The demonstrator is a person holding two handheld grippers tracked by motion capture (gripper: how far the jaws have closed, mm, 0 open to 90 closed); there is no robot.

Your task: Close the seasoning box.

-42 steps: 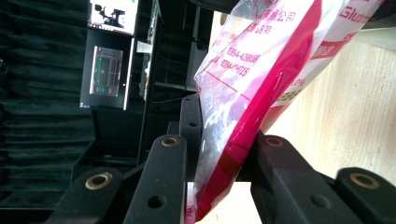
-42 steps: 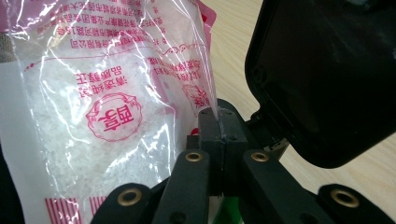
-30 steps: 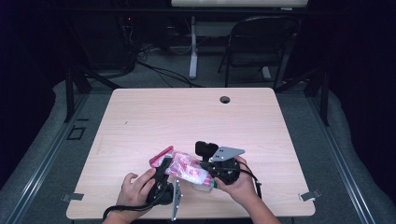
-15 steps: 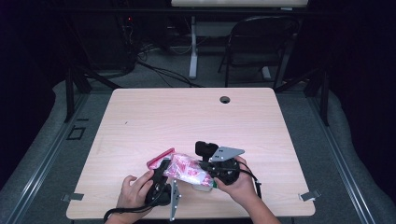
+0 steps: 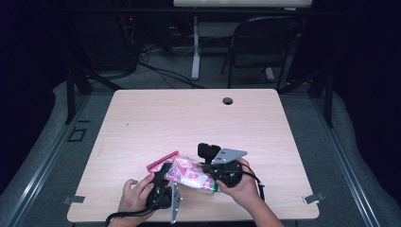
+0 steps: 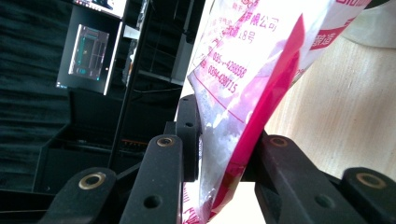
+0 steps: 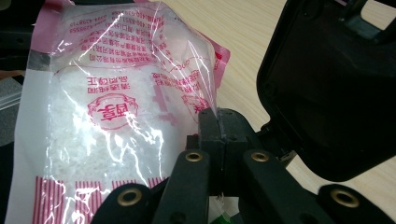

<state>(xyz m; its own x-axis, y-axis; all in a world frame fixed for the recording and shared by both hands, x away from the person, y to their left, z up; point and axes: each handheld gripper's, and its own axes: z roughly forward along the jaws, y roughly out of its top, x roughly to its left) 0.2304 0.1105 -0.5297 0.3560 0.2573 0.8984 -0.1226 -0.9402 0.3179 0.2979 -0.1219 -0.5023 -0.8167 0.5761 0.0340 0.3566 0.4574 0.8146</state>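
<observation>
- High view: near the lower middle of the frame, above the pale wooden tabletop (image 5: pixel 189 118), a clear plastic bag with pink print and white grains inside (image 5: pixel 189 172) is held between two hand-held grippers.
- Left hand-held gripper (image 5: pixel 163 187), lower left of the bag, has just been opening its jaws a little; in the left gripper view the bag's pink-edged side (image 6: pixel 243 140) sits between the jaws, touching both pads, so it grasps the bag.
- Right hand-held gripper (image 5: pixel 215 175), lower right of the bag, is clenched on the bag: in the right gripper view its jaws meet at lower centre, pinching a fold of clear film (image 7: pixel 205 109).
- A second, flat pink-edged plastic bag (image 5: pixel 161 162) lies on the tabletop just left of the held bag.
</observation>
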